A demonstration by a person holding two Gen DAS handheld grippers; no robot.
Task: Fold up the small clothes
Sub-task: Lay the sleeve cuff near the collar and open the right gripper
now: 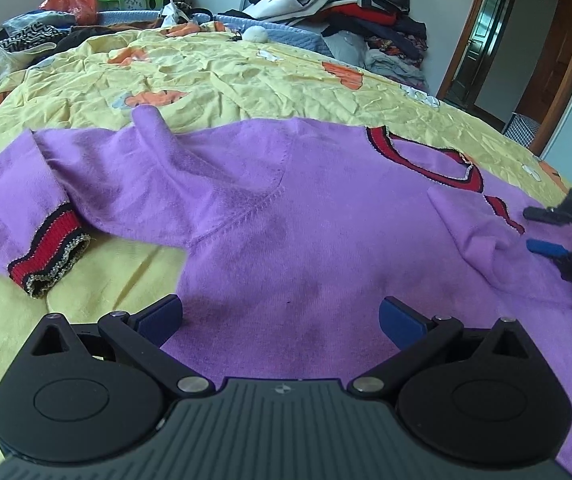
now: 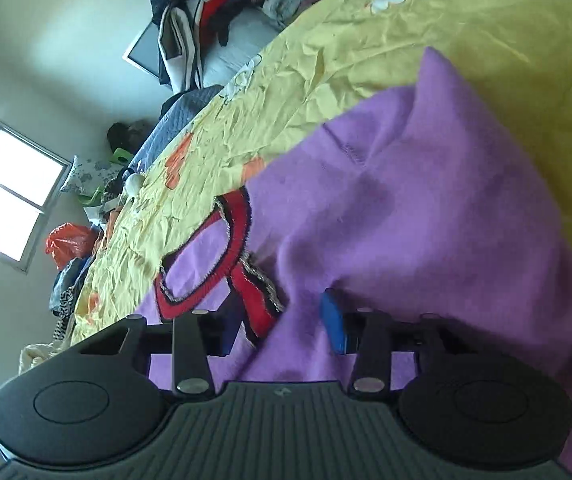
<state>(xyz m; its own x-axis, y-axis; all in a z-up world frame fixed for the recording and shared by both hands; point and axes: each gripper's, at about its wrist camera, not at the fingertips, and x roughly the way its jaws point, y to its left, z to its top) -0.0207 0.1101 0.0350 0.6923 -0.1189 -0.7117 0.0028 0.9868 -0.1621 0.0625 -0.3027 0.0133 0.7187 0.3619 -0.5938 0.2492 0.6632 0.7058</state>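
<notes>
On the yellow-sheeted bed (image 1: 245, 76), the left wrist view shows the left tongs (image 1: 281, 316) gaping empty over the spread purple knitted sweater (image 1: 306, 216), while the right wrist view shows the right tongs (image 2: 281, 320) part-closed about a sleeve fold, a shallow bite that might slip mid-fold.

Purple sweater (image 1: 306, 208) (red, black-edged trim) on yellow sheet (image 1: 245, 76) with orange prints

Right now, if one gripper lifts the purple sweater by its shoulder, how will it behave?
Probably floppy: the purple sweater already bunches and creases. Its free sleeve would likely dangle. The fuzzy knit looks grippy, not slippery.
</notes>
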